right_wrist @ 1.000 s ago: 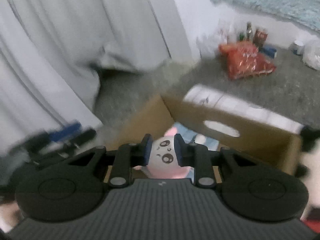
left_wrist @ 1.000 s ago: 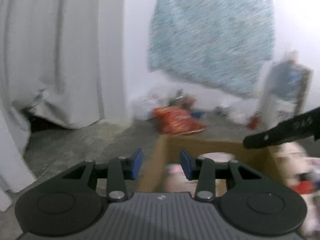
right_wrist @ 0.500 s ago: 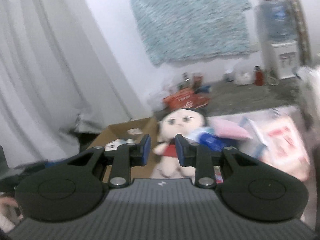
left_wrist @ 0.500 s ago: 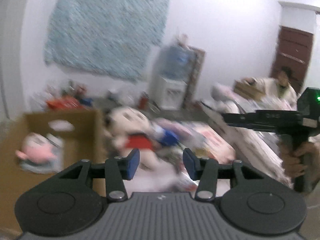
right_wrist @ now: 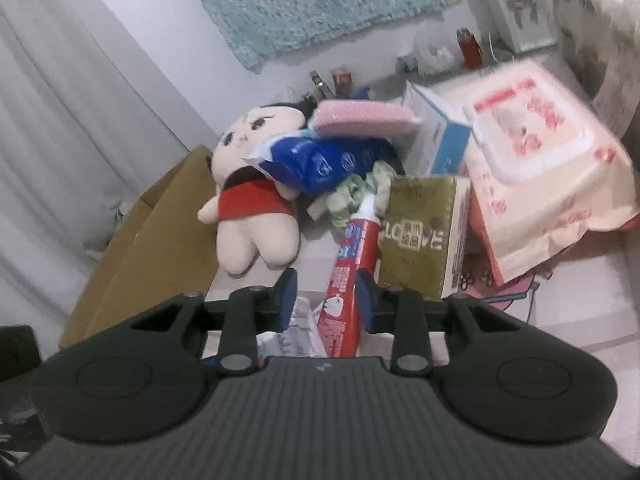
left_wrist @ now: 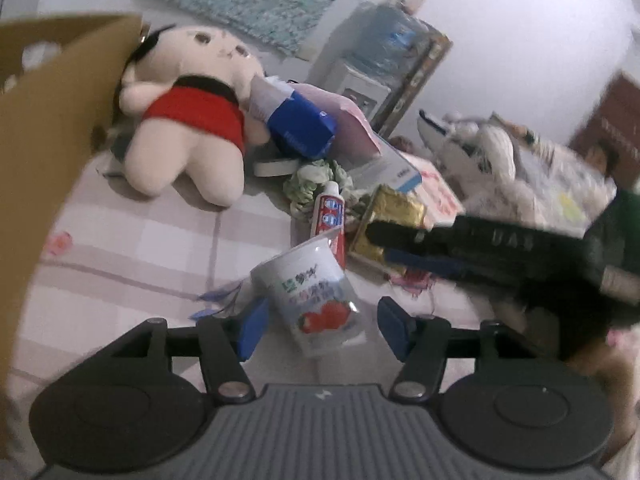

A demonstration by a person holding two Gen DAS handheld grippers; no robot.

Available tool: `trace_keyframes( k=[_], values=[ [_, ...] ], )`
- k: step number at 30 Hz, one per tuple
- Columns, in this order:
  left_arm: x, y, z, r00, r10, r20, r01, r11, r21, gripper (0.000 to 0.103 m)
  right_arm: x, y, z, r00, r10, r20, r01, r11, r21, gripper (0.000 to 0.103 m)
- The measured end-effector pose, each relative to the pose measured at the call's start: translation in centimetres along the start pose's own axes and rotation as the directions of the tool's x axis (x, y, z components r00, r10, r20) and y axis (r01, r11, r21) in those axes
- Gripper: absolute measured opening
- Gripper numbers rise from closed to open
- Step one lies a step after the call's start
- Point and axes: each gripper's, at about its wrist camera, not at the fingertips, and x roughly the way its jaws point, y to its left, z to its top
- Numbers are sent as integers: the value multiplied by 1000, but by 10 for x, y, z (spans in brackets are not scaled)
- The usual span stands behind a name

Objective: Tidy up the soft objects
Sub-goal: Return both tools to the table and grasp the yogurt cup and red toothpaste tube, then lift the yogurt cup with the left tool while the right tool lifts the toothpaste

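Observation:
A plush doll (left_wrist: 188,120) with black hair and a red dress lies on the checked sheet, next to the cardboard box (left_wrist: 44,128); it also shows in the right wrist view (right_wrist: 256,196). My left gripper (left_wrist: 320,330) is open, its jaws either side of a toppled white yogurt cup (left_wrist: 316,296). My right gripper (right_wrist: 326,300) is open over a red toothpaste tube (right_wrist: 352,264), and shows as a dark blurred shape in the left wrist view (left_wrist: 460,244). A green cloth bundle (right_wrist: 356,192) and a pink sponge (right_wrist: 364,118) lie in the pile.
A blue pouch (right_wrist: 316,164), a gold box (right_wrist: 420,236), a blue-white carton (right_wrist: 436,136) and a big wet-wipes pack (right_wrist: 540,164) crowd the sheet. A water dispenser (left_wrist: 372,60) and bottles (right_wrist: 468,48) stand by the wall. White curtains (right_wrist: 60,100) hang left.
Both grippers have swung away from the cardboard box and dropped low over the pile on the sheet. The right gripper, shut on a pink-white plush a second ago, is empty.

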Motion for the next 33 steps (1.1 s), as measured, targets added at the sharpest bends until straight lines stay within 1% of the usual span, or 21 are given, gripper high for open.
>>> trace_keyframes(
  k=[2, 5, 7, 8, 10, 12, 15, 20, 25, 28, 33],
  values=[
    [7, 5, 2, 1000, -27, 9, 27, 999, -38, 68, 10, -2, 1, 999, -32, -8, 32, 999, 1, 37],
    [10, 4, 7, 1000, -17, 20, 17, 999, -37, 67, 18, 10, -2, 998, -57, -21, 57, 998, -8, 39],
    [17, 6, 10, 1000, -16, -4, 16, 999, -32, 57, 26, 9, -2, 998, -60, -30, 59, 998, -6, 40],
    [19, 9, 11, 1000, -13, -12, 12, 999, -38, 56, 27, 8, -3, 998, -62, -34, 62, 998, -2, 41],
    [23, 17, 13, 999, -48, -24, 46, 996, -75, 55, 20, 8, -6, 997, -63, -39, 64, 998, 15, 41],
    [24, 21, 14, 998, -58, -24, 56, 995, -87, 54, 22, 5, -6, 997, -60, -44, 62, 997, 45, 41],
    [22, 19, 13, 999, -43, -14, 43, 998, -51, 54, 22, 4, -6, 998, -52, -46, 55, 996, 71, 41],
    [9, 19, 7, 1000, 2, 17, -3, 1000, 19, 54, 23, 4, -6, 997, -54, -47, 57, 995, 87, 41],
    [-2, 19, 5, 999, 44, 31, -47, 994, 101, 53, 29, 6, -8, 996, -67, -53, 72, 993, 92, 42],
    [-8, 20, 2, 996, 67, 52, -73, 990, 123, 53, 30, 3, -10, 997, -65, -44, 69, 991, 111, 44],
    [-13, 20, -5, 994, 72, 78, -84, 982, 166, 53, 33, 5, -9, 996, -74, -40, 79, 990, 117, 46]
  ],
)
